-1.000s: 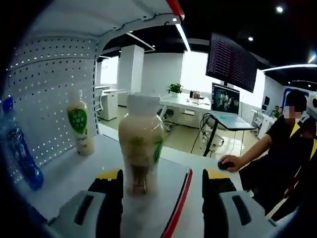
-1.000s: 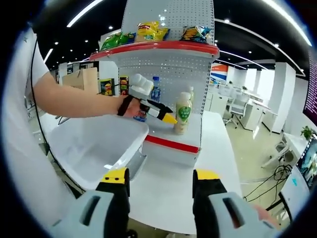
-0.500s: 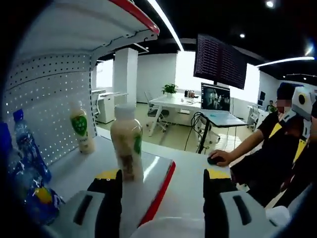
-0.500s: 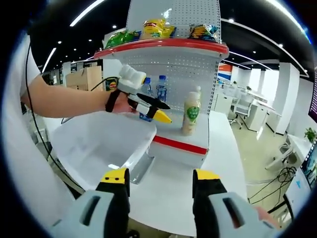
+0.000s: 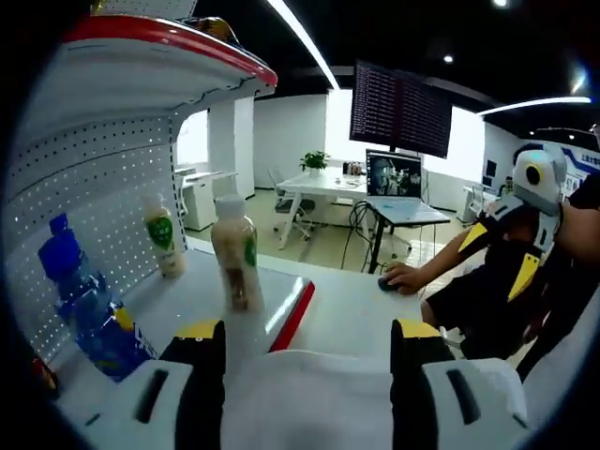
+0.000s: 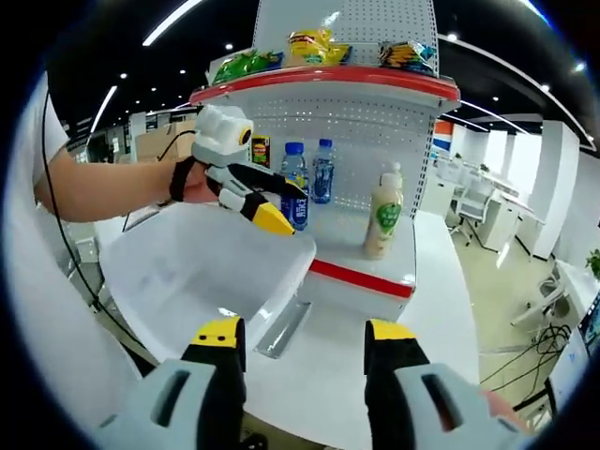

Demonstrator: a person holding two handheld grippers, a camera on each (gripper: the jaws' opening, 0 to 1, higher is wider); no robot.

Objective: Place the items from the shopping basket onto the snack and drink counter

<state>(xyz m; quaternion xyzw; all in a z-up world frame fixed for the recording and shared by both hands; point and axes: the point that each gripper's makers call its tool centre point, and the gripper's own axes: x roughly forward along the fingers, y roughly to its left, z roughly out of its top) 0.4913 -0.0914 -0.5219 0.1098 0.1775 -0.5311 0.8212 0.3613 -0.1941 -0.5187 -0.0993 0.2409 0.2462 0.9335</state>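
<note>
The left tongs [image 5: 307,375] are spread wide with nothing between them, above the white plastic shopping basket [image 6: 202,272]. The right tongs [image 6: 305,370] are spread and bare too. Two cream milk-tea bottles [image 5: 235,251] stand on the white shelf with a red edge [image 5: 281,302], beside blue water bottles [image 5: 89,309].

The counter shelf [image 6: 375,246] lies open at the front, with bottles [image 6: 386,223] (well apart) and an overhanging upper shelf [image 6: 328,82].
</note>
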